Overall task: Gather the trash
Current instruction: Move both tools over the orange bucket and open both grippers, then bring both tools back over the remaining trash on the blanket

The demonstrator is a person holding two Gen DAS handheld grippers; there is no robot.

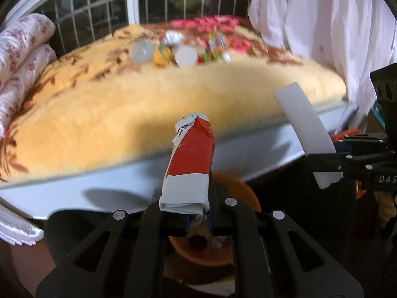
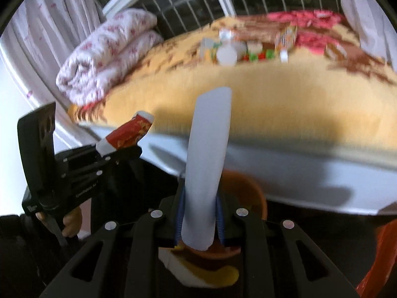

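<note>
Trash is in both tools: the left tool (image 1: 197, 219) clamps a crumpled red-and-white wrapper (image 1: 189, 159), the right tool (image 2: 199, 226) grips a flattened white paper strip (image 2: 208, 164), both above the orange bin (image 2: 250, 188) (beside the bed (image 1: 124, 109)). Both look light, soft and crushable; an end pinch suffices.

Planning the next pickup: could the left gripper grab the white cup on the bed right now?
Probably not: the left gripper is already shut on a red carton, and the white cup sits far across the blanket.
</note>
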